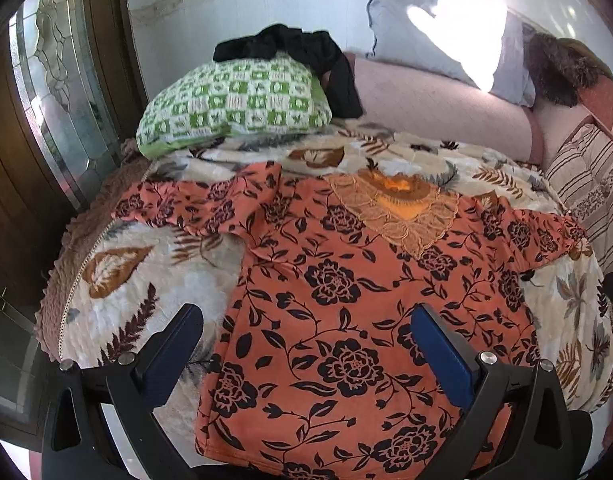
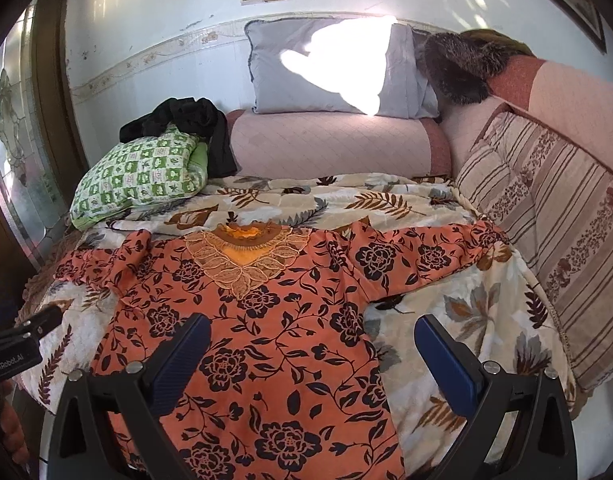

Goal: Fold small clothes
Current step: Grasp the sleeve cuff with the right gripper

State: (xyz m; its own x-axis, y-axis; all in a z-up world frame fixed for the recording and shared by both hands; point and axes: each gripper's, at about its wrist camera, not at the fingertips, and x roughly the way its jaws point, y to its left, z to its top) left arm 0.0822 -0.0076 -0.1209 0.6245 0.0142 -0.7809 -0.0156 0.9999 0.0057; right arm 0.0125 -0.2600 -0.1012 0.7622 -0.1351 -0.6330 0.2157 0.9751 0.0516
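An orange blouse with black flowers (image 1: pixel 338 300) (image 2: pixel 262 344) lies spread flat on the leaf-print blanket (image 1: pixel 118 292) (image 2: pixel 446 320), neckline with lace trim (image 1: pixel 402 208) (image 2: pixel 242 256) at the far side, both sleeves stretched out. My left gripper (image 1: pixel 306 332) hangs open above the blouse's lower left edge, holding nothing. Over the blouse's lower right edge my right gripper (image 2: pixel 310 344) is open too, with nothing between its fingers. The left gripper's tip (image 2: pixel 46 320) also shows at the left edge of the right wrist view.
A green checked pillow (image 1: pixel 234 104) (image 2: pixel 142 168) with a black garment (image 1: pixel 306 52) (image 2: pixel 194 120) on it lies at the far left. A pink bolster (image 2: pixel 330 144), grey pillow (image 2: pixel 330 68) and striped cushion (image 2: pixel 554 232) line the back and right. A wooden door (image 1: pixel 46 120) stands left.
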